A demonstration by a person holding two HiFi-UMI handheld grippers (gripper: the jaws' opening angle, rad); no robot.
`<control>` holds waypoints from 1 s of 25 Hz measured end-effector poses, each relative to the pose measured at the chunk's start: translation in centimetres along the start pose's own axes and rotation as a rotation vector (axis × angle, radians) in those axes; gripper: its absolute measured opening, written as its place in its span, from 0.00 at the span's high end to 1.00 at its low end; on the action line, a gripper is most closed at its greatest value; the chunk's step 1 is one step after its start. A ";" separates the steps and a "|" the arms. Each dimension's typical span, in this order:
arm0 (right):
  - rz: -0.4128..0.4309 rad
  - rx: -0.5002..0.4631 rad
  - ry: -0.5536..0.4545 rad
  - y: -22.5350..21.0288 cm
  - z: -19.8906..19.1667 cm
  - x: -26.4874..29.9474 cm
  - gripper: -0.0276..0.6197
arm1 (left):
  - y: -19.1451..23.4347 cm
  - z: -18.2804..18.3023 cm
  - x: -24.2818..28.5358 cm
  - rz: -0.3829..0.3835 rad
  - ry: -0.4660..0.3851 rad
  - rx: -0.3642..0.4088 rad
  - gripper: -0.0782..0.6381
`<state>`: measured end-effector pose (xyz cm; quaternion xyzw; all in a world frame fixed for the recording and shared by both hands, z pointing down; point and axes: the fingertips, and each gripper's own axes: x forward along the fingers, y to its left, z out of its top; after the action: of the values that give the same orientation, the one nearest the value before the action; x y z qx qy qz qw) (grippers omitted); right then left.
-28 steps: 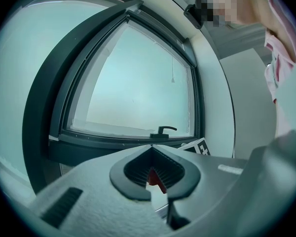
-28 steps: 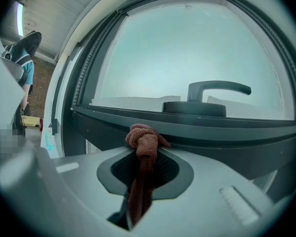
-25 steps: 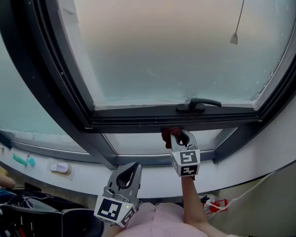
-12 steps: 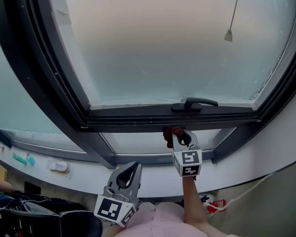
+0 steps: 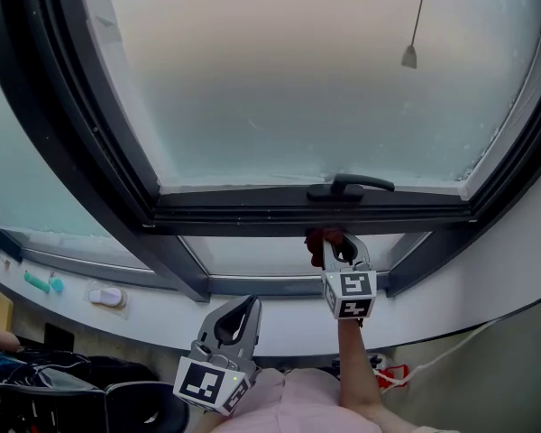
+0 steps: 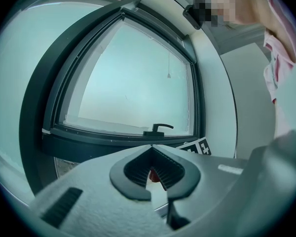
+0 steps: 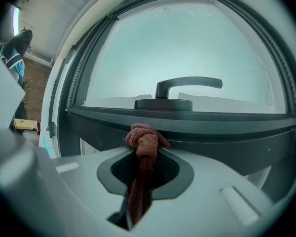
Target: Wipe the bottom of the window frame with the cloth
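Observation:
My right gripper (image 5: 330, 243) is shut on a knotted reddish-brown cloth (image 7: 145, 141), whose bunched end (image 5: 320, 238) sits against the underside of the dark bottom rail of the window frame (image 5: 279, 216). The black window handle (image 5: 350, 187) lies just above it on the rail (image 7: 187, 124). My left gripper (image 5: 242, 309) hangs lower and to the left, away from the frame, shut with nothing between its fingers (image 6: 149, 171). The frame (image 6: 108, 141) shows ahead of it.
Frosted glass (image 5: 307, 79) fills the sash, with a pull cord weight (image 5: 409, 58) hanging at the upper right. A white sill (image 5: 162, 309) runs below, holding small items (image 5: 106, 296) at left. Bags (image 5: 63, 395) lie at the lower left.
My right gripper with the cloth has slid a little to the right along the underside of the bottom rail. The left gripper has stayed put.

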<state>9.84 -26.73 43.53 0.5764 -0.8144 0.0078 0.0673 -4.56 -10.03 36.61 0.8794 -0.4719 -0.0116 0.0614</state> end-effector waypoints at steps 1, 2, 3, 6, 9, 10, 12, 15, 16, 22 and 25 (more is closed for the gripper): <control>0.003 0.000 0.000 0.0 0.0 0.0 0.87 | 0.0 -0.1 -0.2 0.011 0.000 -0.002 0.90; 0.006 -0.001 0.002 -0.1 -0.1 0.0 0.87 | 0.0 -0.2 -0.5 0.024 0.000 -0.006 0.90; 0.008 -0.003 0.006 -0.2 -0.1 0.0 0.87 | 0.1 -0.4 -0.8 0.038 -0.001 -0.009 0.90; 0.011 -0.017 0.016 -0.4 -0.4 0.0 0.87 | 0.2 -0.6 -1.8 0.074 -0.008 -0.019 0.90; 0.002 -0.023 0.023 -0.6 -0.5 -0.1 0.87 | 0.2 -0.5 -2.8 0.095 -0.017 -0.020 0.90; -0.001 -0.021 0.024 -0.6 -0.6 -0.1 0.87 | 0.2 -0.6 -3.1 0.100 -0.017 -0.020 0.90; -0.008 -0.020 0.023 -0.6 -0.6 -0.2 0.87 | 0.2 -0.6 -3.8 0.113 -0.016 -0.020 0.90; -0.032 -0.004 0.023 -1.3 -0.7 -0.3 0.87 | 0.7 -0.5 -4.8 0.140 -0.020 -0.020 0.90; -0.039 0.009 0.023 -1.5 -0.8 -0.4 0.87 | 0.9 -0.5 -5.1 0.150 -0.021 -0.020 0.90; -0.066 0.034 0.027 -1.6 -0.8 -0.4 0.86 | 1.2 -0.6 -5.9 0.133 -0.023 -0.015 0.90; -0.105 0.051 0.025 -1.7 -0.7 -1.1 0.86 | 1.7 -0.5 -6.1 0.113 -0.025 -0.013 0.90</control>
<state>11.89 -26.23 44.02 0.6197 -0.7817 0.0322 0.0630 -9.35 -5.85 37.11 0.8509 -0.5212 -0.0222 0.0619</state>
